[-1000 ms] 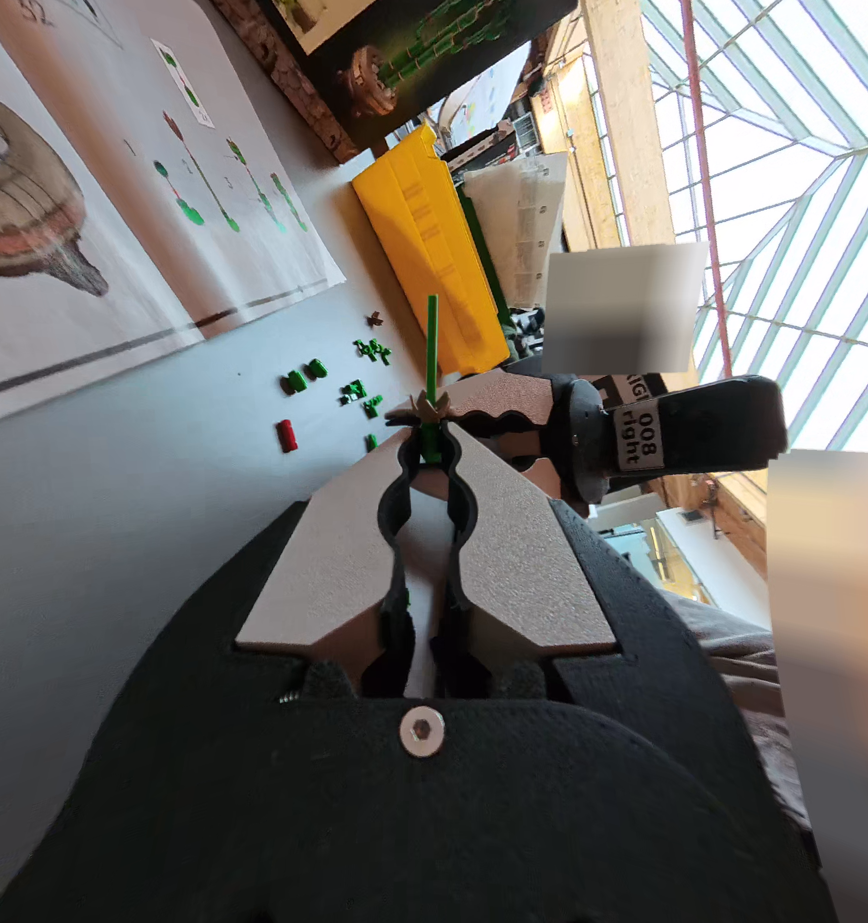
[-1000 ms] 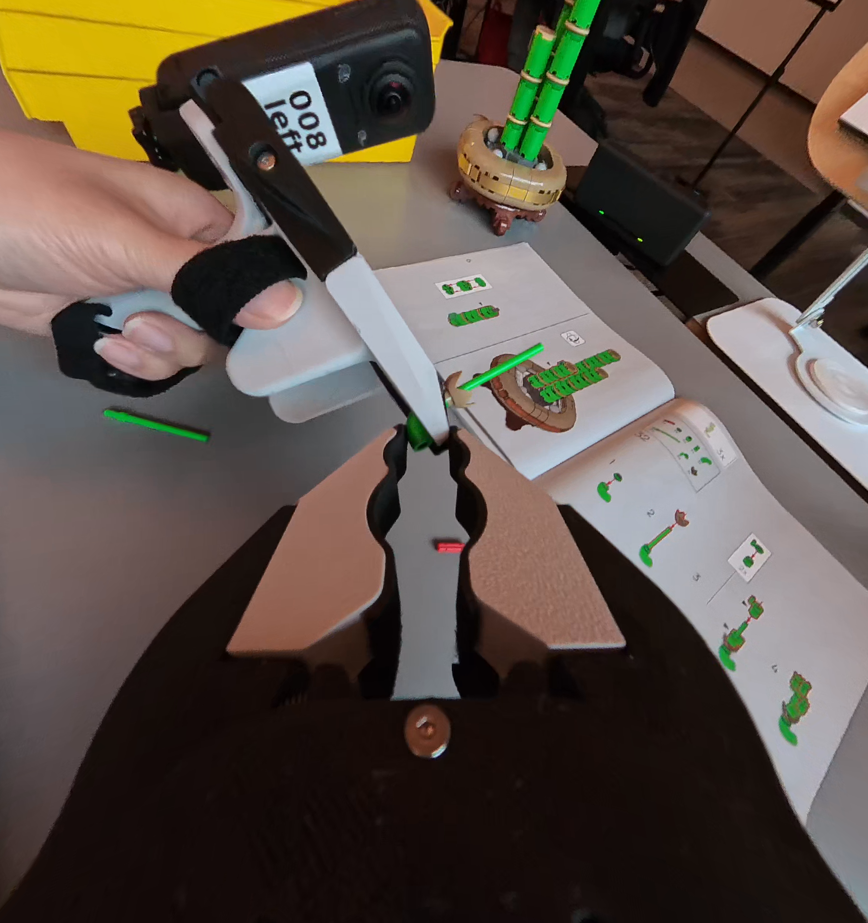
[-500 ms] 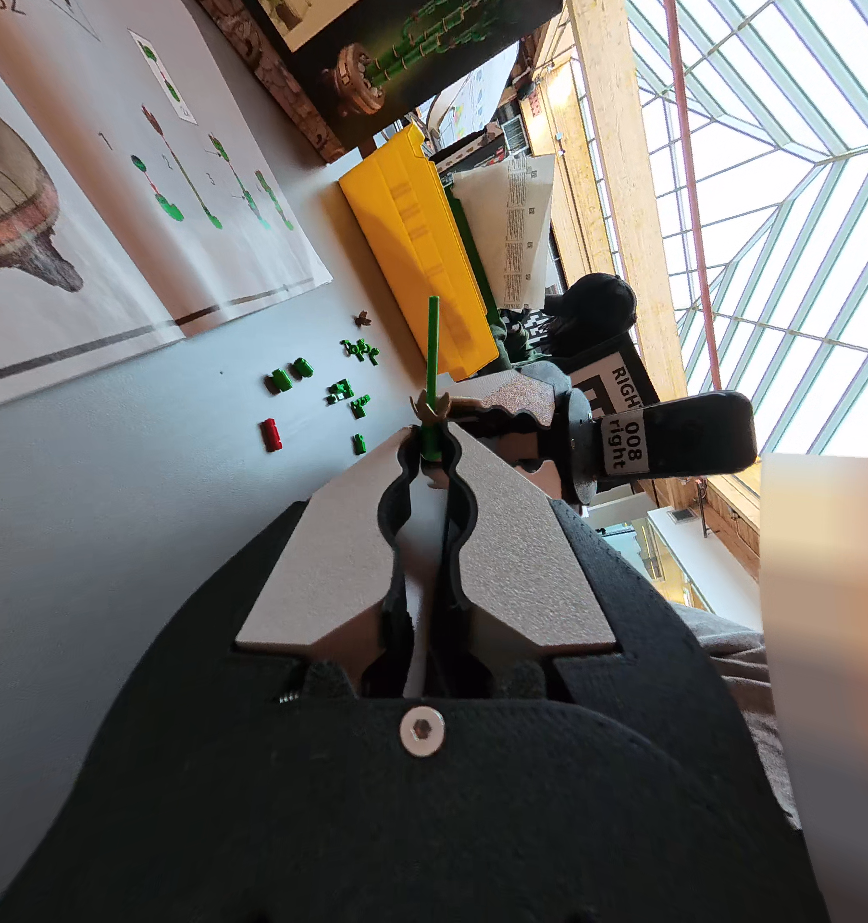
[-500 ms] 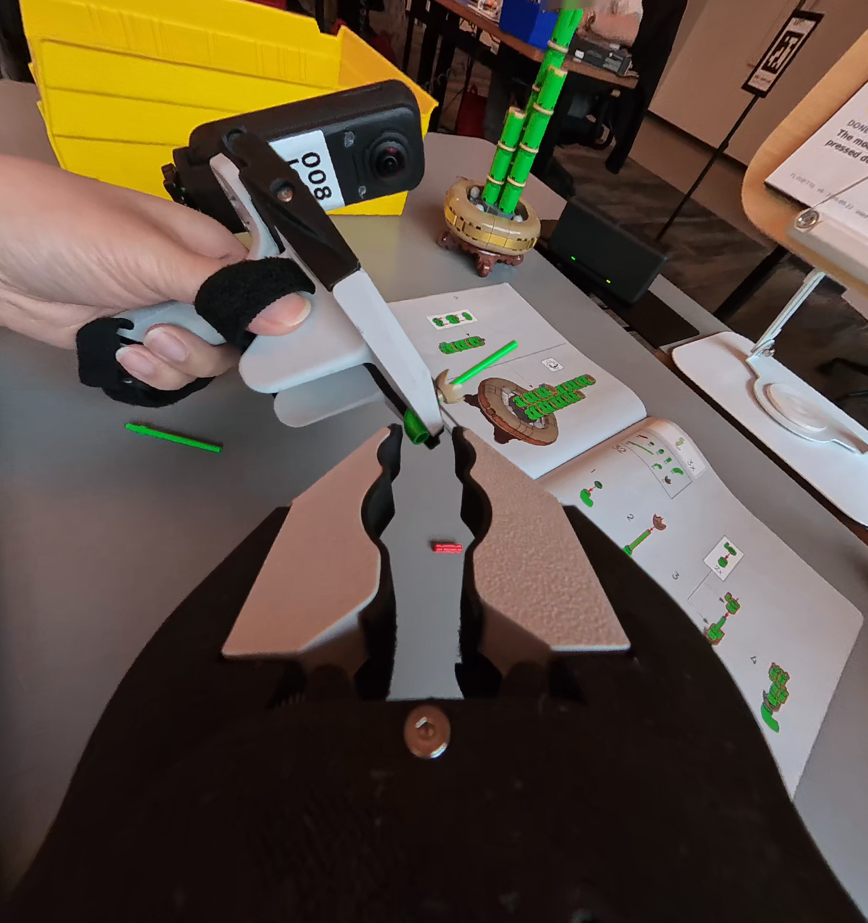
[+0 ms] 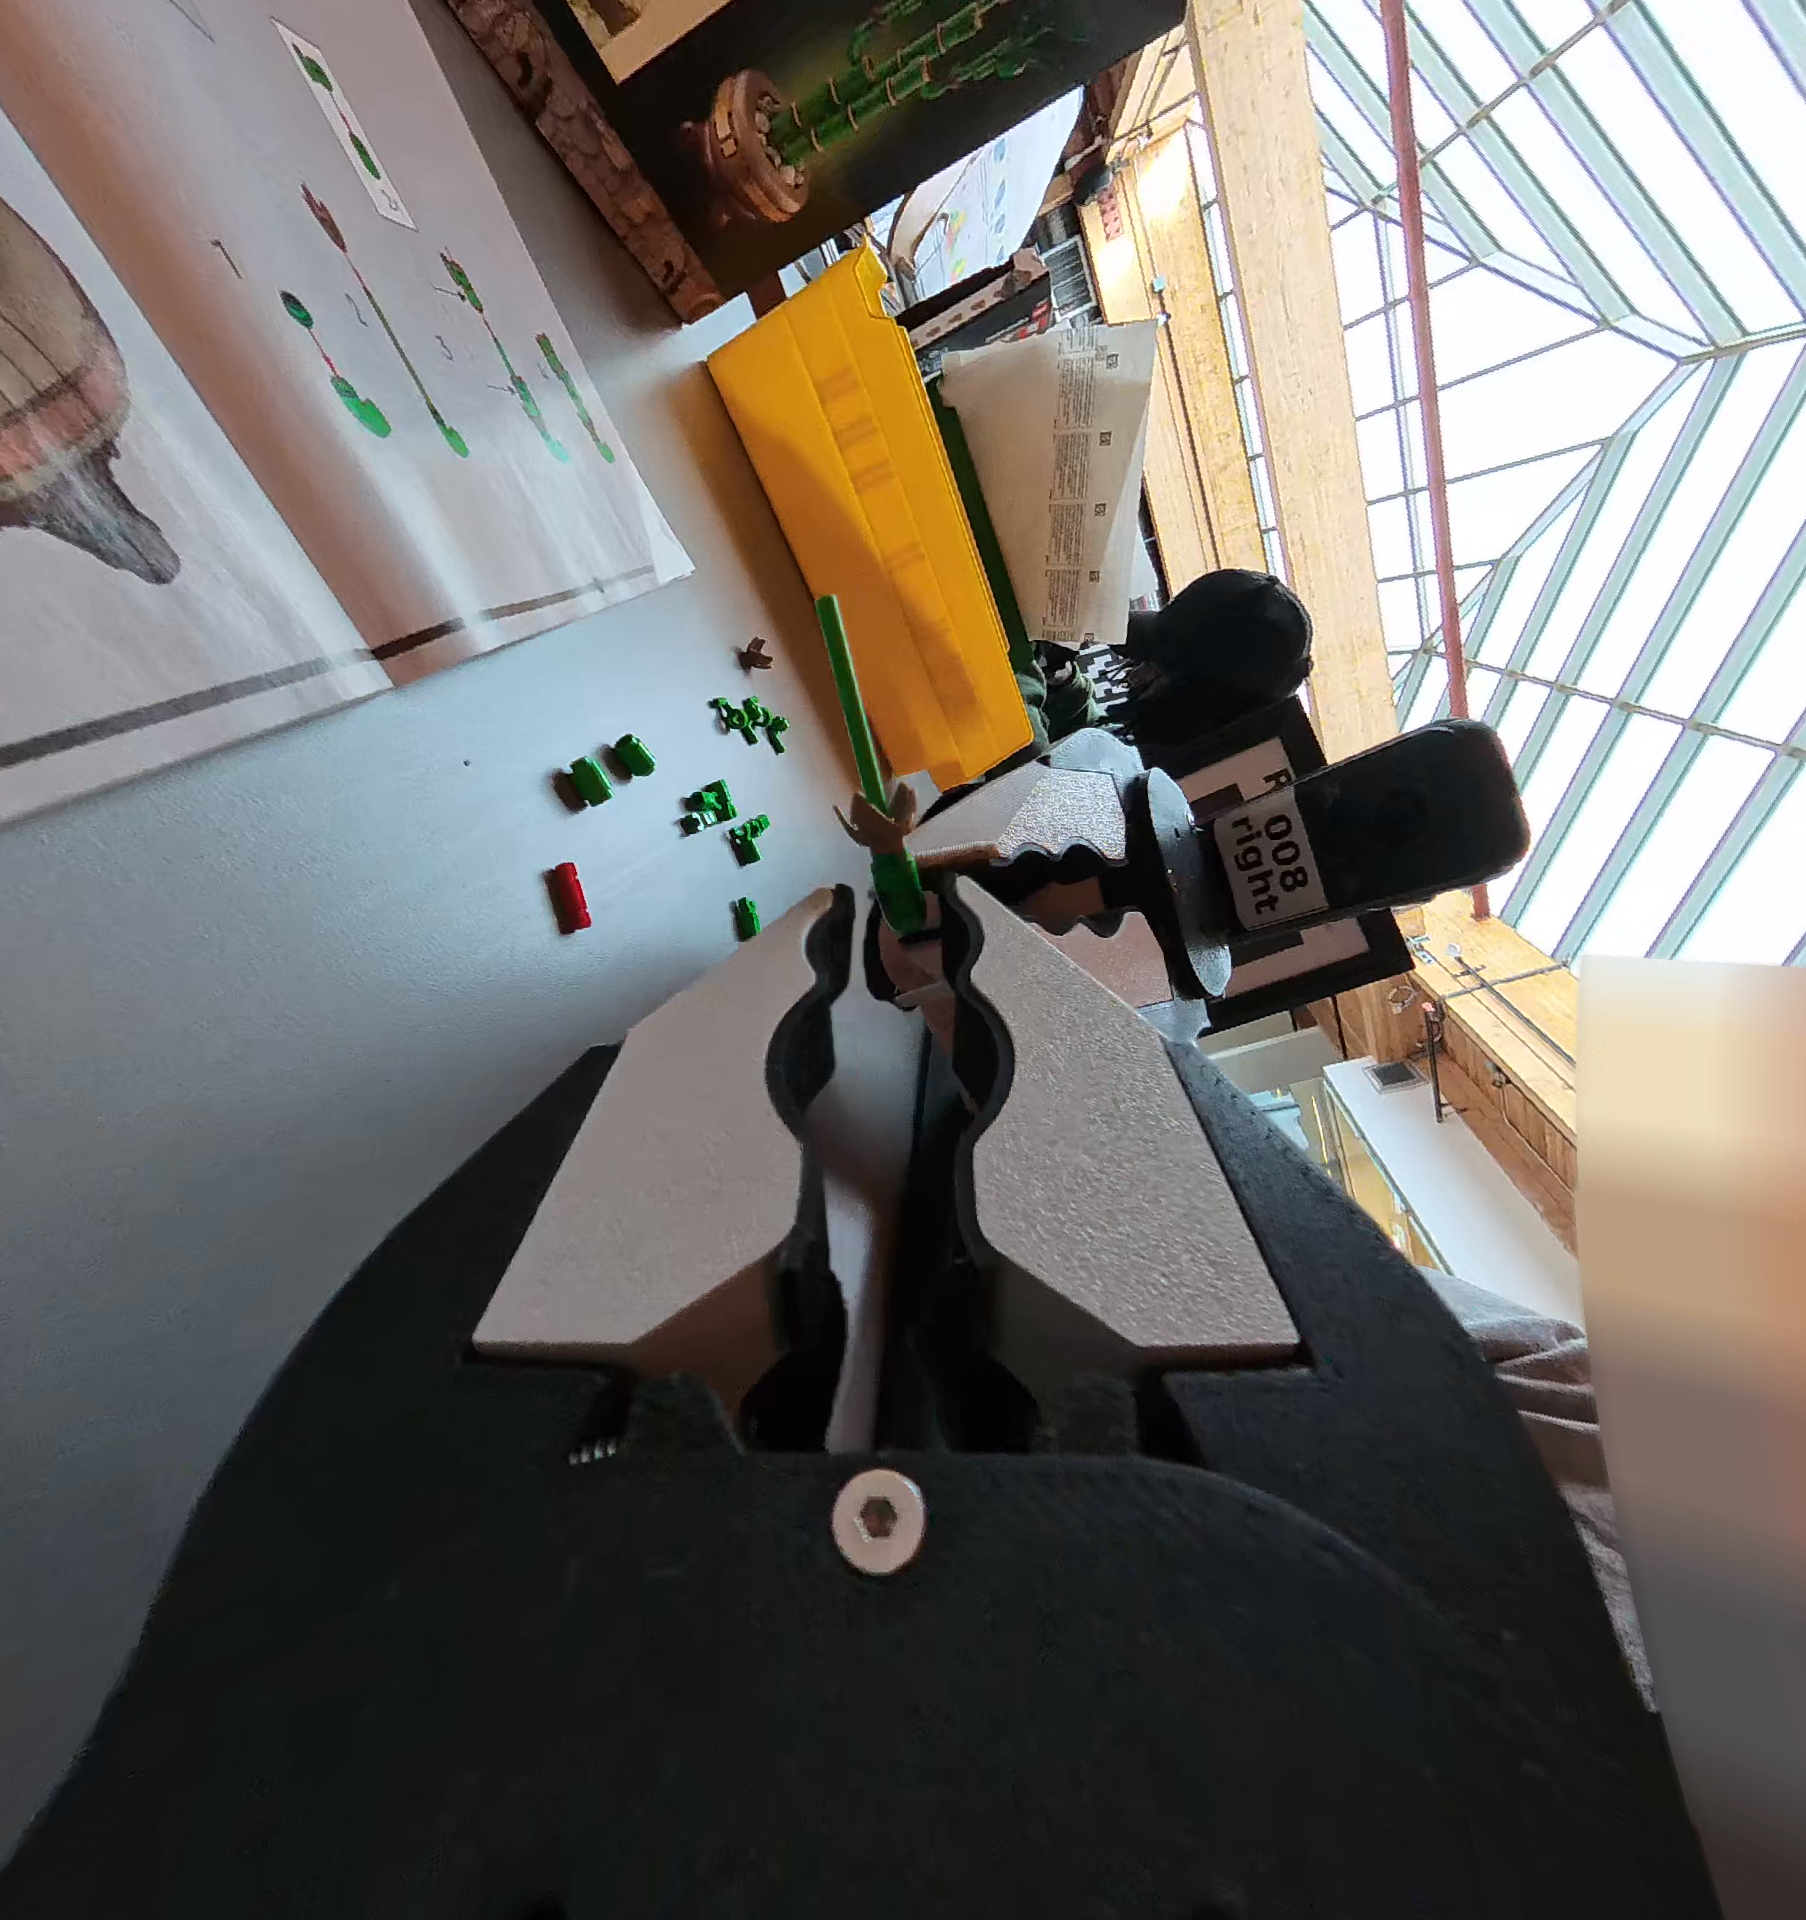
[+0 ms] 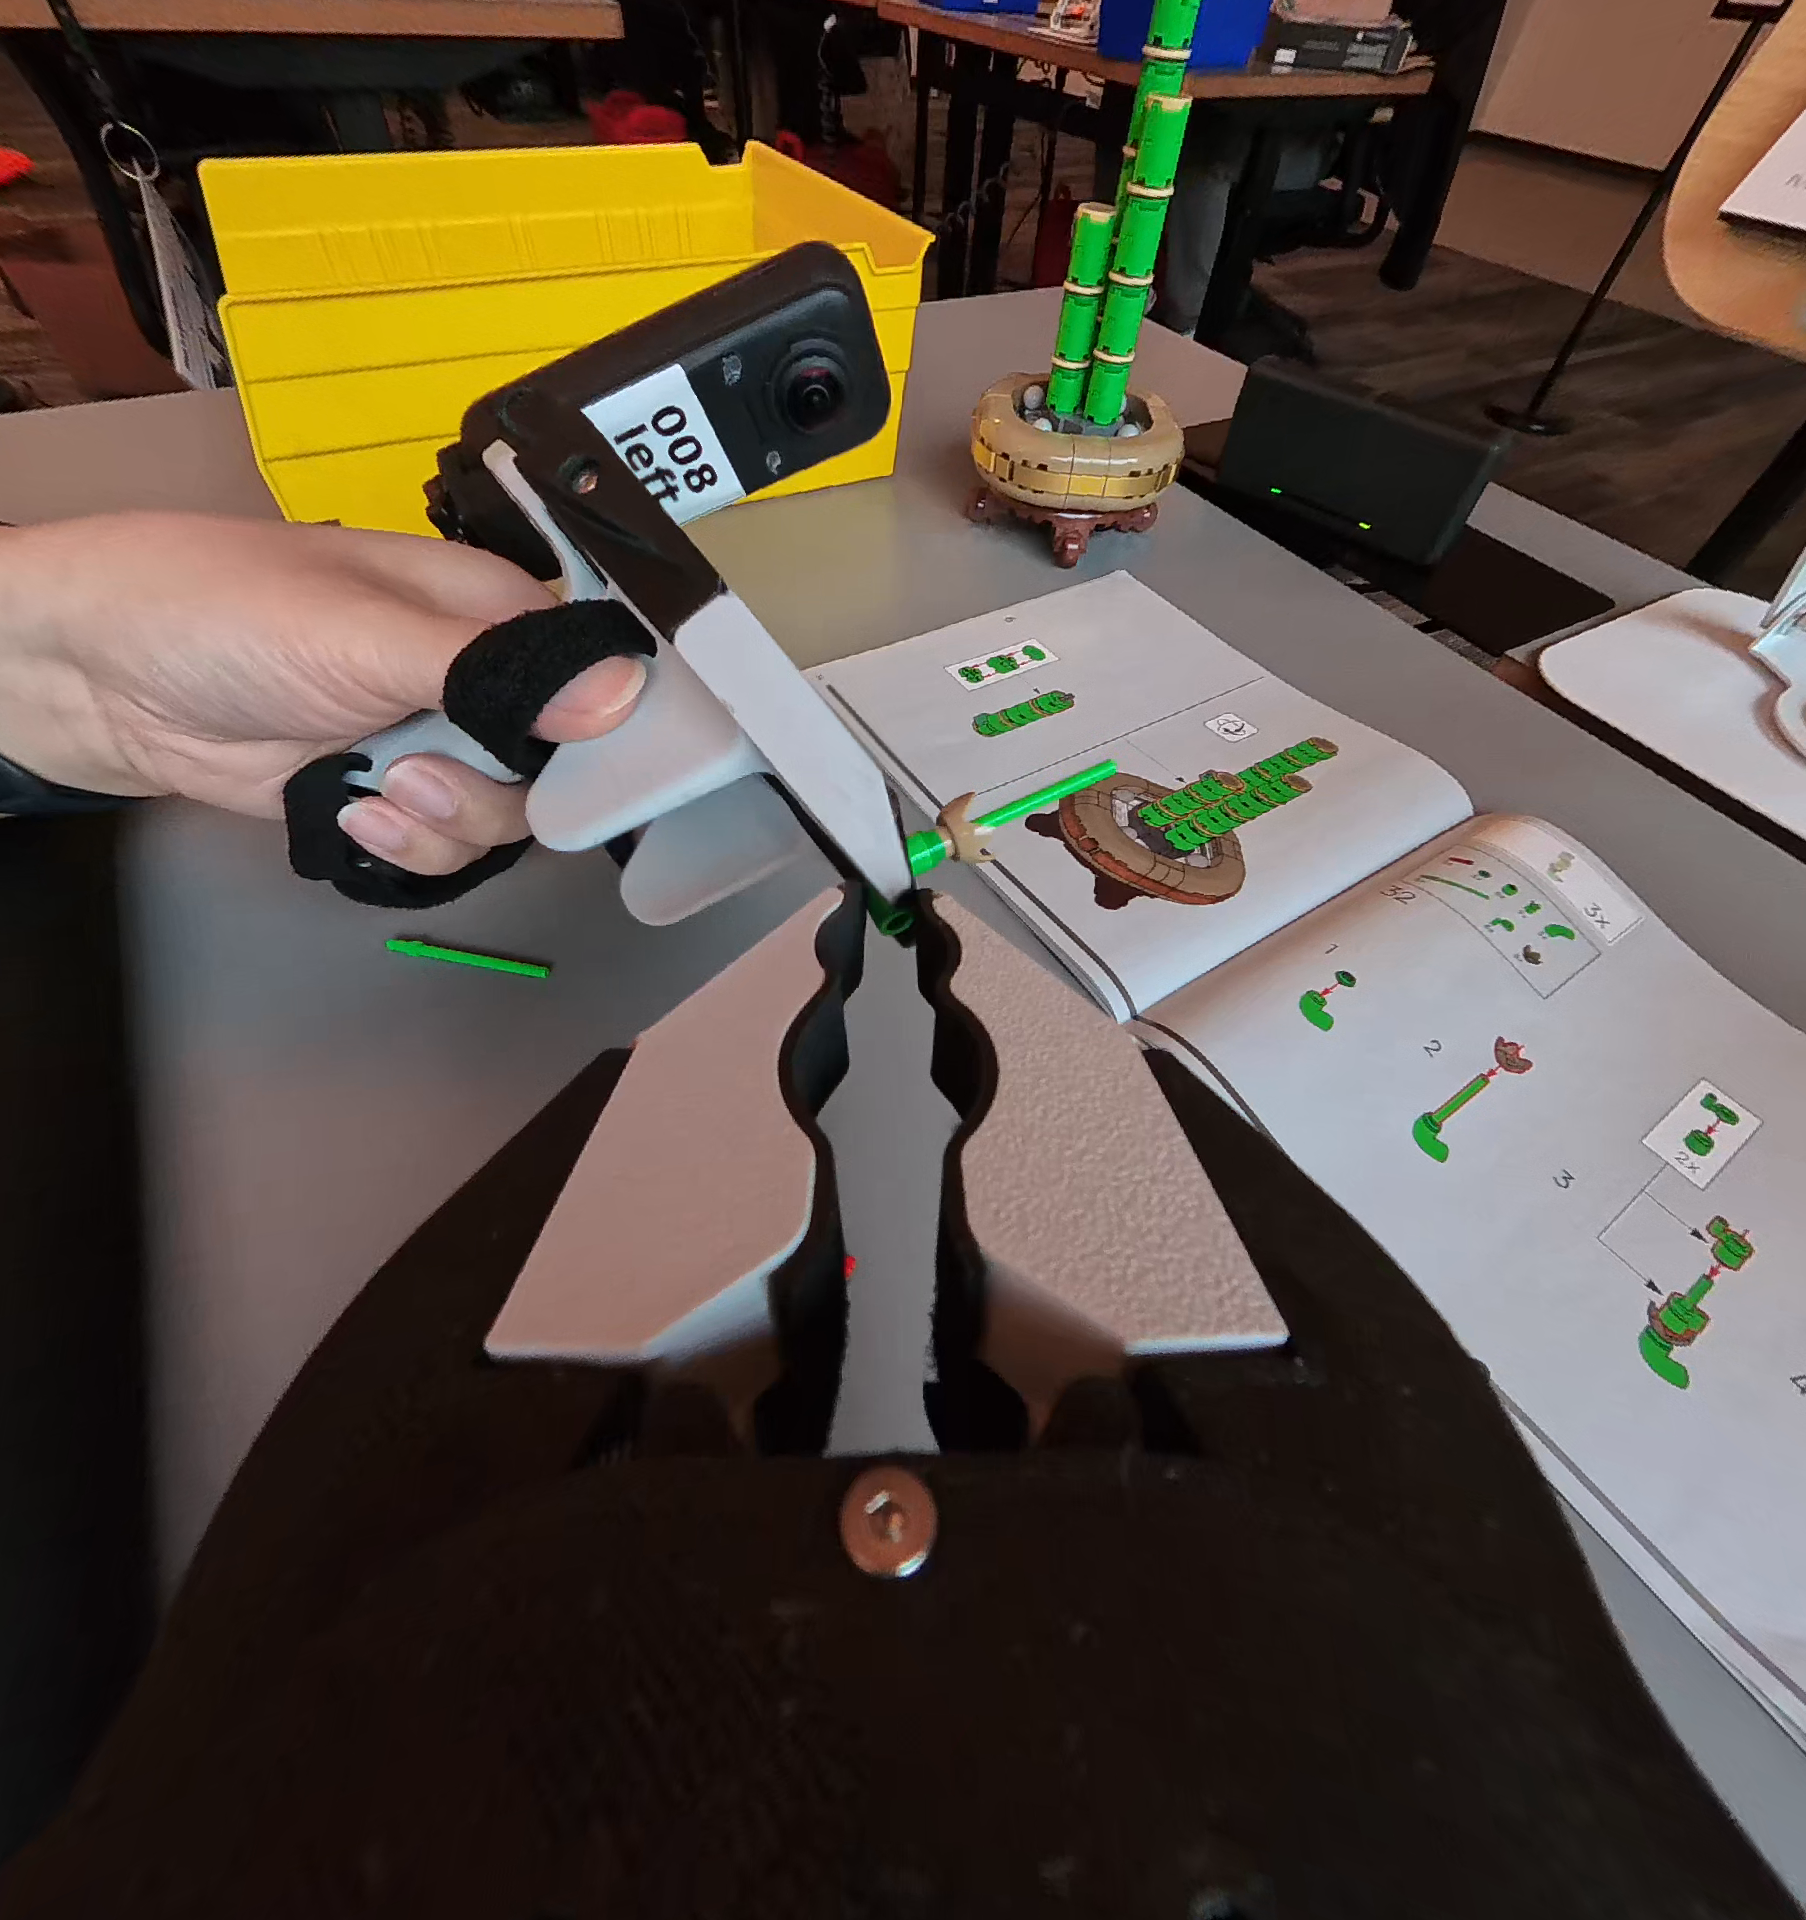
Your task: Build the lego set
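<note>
Green rod (image 6: 1044,798) w/ tan collar

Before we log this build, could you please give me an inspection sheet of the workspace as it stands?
Surface: grey table.
Job's things: green stem with tan leaf piece aloft; loose green bricks, red brick, spare green rod, instruction booklet, bamboo model.
Clutter: yellow bin, black box.
Grippers: left tongs around stem, grip unclear; right tongs shut on its foot.
Cables: nothing seen.
Surroundings: glazed roof.
</note>
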{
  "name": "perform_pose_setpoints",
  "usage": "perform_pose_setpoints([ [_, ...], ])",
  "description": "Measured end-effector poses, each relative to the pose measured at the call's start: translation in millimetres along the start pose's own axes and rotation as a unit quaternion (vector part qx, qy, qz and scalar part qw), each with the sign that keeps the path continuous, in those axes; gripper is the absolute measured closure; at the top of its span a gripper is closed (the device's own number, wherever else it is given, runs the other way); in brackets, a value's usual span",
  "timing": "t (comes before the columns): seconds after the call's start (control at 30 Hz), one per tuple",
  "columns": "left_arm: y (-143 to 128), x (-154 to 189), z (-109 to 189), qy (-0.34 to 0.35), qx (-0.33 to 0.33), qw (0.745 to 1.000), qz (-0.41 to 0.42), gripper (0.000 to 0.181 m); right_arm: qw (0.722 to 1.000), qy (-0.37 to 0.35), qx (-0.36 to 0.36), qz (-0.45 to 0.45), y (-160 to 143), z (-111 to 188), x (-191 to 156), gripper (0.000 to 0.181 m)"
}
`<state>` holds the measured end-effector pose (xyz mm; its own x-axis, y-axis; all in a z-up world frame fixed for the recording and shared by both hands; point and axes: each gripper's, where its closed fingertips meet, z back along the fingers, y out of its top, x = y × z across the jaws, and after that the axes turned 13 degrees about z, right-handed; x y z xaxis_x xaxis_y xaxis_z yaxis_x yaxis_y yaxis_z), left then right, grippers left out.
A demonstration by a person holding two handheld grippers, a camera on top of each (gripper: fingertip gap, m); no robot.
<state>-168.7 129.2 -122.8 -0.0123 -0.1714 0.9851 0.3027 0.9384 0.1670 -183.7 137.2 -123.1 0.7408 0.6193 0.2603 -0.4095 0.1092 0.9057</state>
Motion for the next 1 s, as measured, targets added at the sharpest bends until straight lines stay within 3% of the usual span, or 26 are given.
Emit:
perform_pose_setpoints([
  [0.23,29,22,32,0.005,0.047,0.998,-0.052,0.158,1.0,0.0,-0.008,-0.022,-5,0,6,0.175],
  [0.37,39,86,68,-0.06,0.079,0.98,-0.173,0.16,0.993,0.099,-0.037,-0.053,-8,-23,-32,0.175],
  [0.5,38,134,99,-0.106,0.139,0.937,-0.301,0.152,0.982,0.157,-0.102,-0.028,-11,-53,-67,0.175],
  [0.63,48,132,108,-0.085,0.178,0.919,-0.342,0.147,0.977,0.156,-0.144,0.002,-18,-74,-72,0.175],
  [0.8,53,125,108,-0.102,0.174,0.927,-0.317,0.147,0.967,0.18,-0.183,0.01,-31,-85,-84,0.174],
  [1.0,55,121,107,-0.098,0.172,0.929,-0.313,0.148,0.967,0.182,-0.177,0.018,-31,-84,-85,0.173],
])
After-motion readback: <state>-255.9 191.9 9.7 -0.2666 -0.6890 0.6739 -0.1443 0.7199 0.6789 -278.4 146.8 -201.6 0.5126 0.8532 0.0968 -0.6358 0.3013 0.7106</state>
